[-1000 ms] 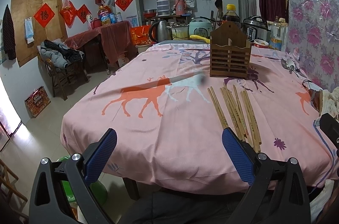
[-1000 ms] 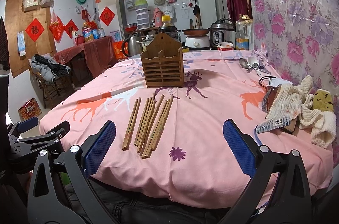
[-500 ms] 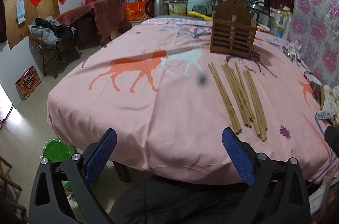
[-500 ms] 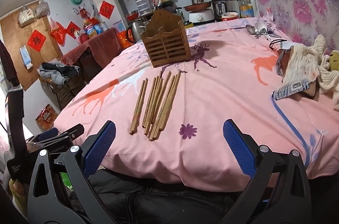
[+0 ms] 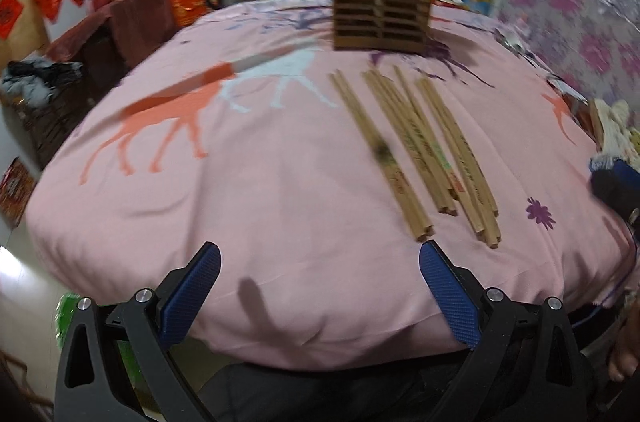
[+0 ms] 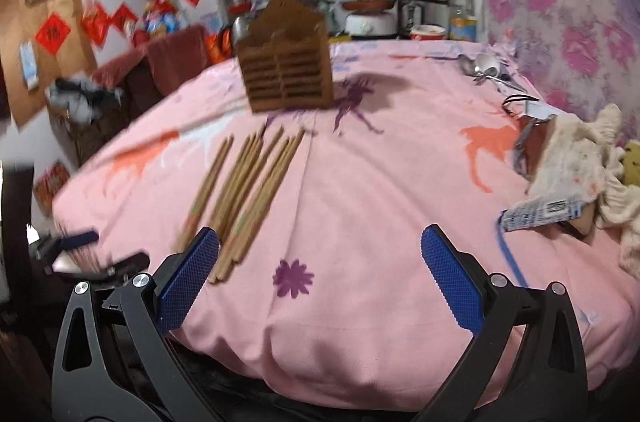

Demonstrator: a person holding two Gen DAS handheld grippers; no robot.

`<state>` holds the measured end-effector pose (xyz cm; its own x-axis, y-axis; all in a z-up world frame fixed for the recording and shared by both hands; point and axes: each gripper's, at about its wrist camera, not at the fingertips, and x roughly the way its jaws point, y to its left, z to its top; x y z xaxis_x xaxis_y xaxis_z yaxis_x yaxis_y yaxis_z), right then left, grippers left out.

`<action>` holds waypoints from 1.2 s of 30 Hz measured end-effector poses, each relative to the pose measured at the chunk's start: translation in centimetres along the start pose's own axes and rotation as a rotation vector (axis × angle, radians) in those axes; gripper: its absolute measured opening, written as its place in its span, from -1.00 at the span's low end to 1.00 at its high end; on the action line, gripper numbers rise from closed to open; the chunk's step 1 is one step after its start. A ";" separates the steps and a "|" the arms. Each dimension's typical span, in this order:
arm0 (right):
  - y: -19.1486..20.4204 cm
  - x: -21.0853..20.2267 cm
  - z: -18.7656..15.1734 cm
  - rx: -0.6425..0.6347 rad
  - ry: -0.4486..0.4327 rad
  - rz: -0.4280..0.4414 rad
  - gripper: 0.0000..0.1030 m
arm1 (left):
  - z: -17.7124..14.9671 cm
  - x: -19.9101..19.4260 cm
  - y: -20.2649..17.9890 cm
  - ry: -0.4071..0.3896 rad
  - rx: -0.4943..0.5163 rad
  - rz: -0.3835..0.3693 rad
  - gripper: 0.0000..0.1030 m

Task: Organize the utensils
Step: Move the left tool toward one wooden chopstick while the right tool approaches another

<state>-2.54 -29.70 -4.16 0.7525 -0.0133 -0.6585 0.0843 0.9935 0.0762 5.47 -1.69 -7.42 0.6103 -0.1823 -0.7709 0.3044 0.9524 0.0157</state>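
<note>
Both grippers, left gripper (image 5: 320,276) and right gripper (image 6: 320,264), have dropped closer to the table edge, jaws wide apart, nothing held. Chopsticks (image 5: 416,150) lie loose on the pink tablecloth (image 5: 248,206), short of the wooden holder (image 5: 382,10); your pickup looks next.

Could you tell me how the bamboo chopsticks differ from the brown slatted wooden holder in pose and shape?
The bamboo chopsticks lie flat on the pink tablecloth, while the brown slatted wooden holder stands upright. The chopsticks are thin loose sticks in a rough row; the holder is one boxy piece with a peaked back. The chopsticks are pale tan; the holder is darker brown. Both rest on the cloth, untouched by either gripper.
</note>
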 end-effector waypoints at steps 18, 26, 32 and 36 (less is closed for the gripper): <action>1.4 6.1 0.5 -0.088 0.072 0.006 0.87 | 3.0 3.4 2.7 0.017 -0.023 0.008 0.89; -1.4 5.5 1.3 0.041 0.048 -0.015 0.87 | 3.1 2.5 -1.7 0.009 0.065 -0.199 0.89; -3.5 6.0 1.8 0.137 0.050 -0.011 0.87 | 3.7 4.4 -2.3 0.013 0.080 -0.143 0.91; -3.4 6.0 1.9 0.141 0.040 0.007 0.87 | 4.4 4.3 0.4 0.027 -0.020 -0.130 0.89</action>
<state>2.96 -33.35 -6.95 0.7272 0.0008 -0.6864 0.1724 0.9677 0.1838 11.45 -3.18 -7.96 0.5463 -0.2984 -0.7826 0.3651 0.9258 -0.0981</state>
